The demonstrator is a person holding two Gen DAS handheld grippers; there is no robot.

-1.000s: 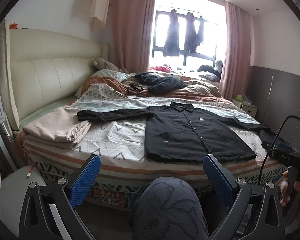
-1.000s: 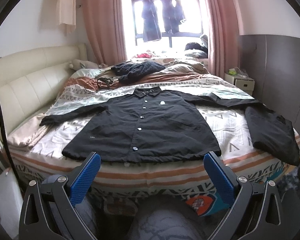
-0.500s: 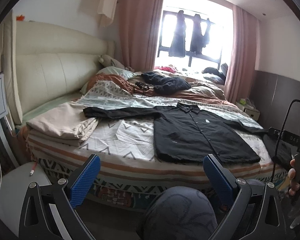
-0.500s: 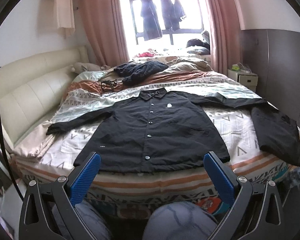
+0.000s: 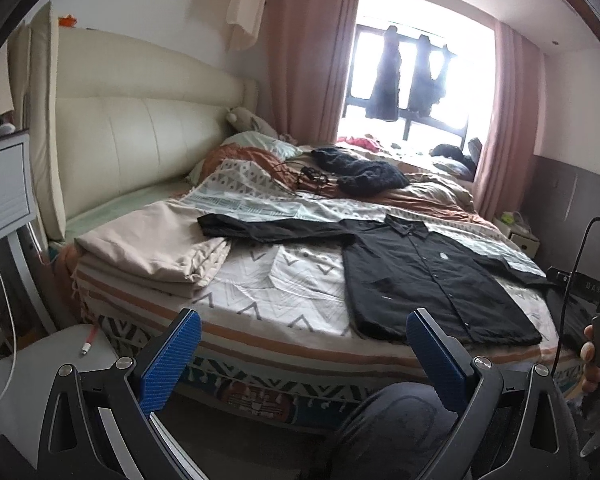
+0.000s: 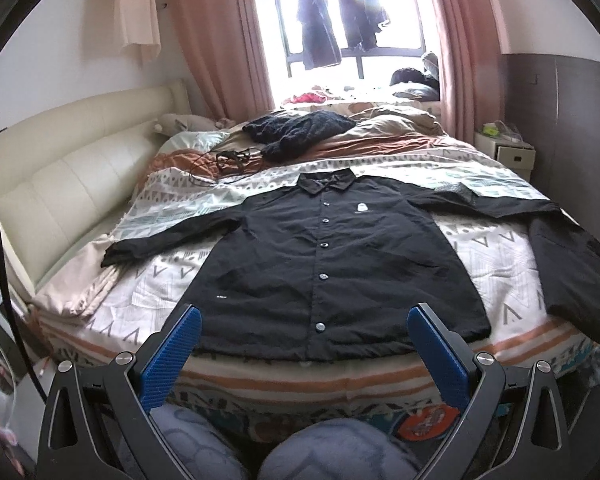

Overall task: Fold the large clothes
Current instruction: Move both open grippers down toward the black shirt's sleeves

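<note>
Black button-up shirt (image 6: 332,256) spread flat, front up, on bed (image 6: 340,384); hem along near edge, collar toward far side and window (image 6: 352,20). Buttoned down the middle, small pale logo on chest. One sleeve stretched toward headboard (image 6: 60,184), cuff lying over folded beige bedding (image 5: 156,252) at the near corner on that side. Other sleeve stretched toward opposite edge, ending by a second dark garment (image 6: 572,276) lying at that edge, touching or nearly touching the cuff; cannot tell which.

Left tool (image 5: 300,356) held off the bed, short of near edge, blue fingers (image 5: 168,360) spread wide, nothing between them. Aimed at bare patterned bedspread between beige bedding and shirt's hem corner.

Right tool (image 6: 304,356) likewise short of near edge, fingers (image 6: 436,356) spread wide, empty, centred on shirt's hem. Tips overlap hem in the view, but contact cannot be told.

Seen from left wrist: a hand (image 5: 596,352) at right margin gripping a dark handle, black cable looping up from it.

Farther back on bed: dark knitted heap (image 6: 296,132), tangle of thin black cord (image 6: 228,160), rumpled brown and beige covers. Dark clothes hanging (image 6: 320,28) in the window, pink curtains either side. Person's knees in patterned grey fabric (image 6: 332,452) below the tools.
</note>
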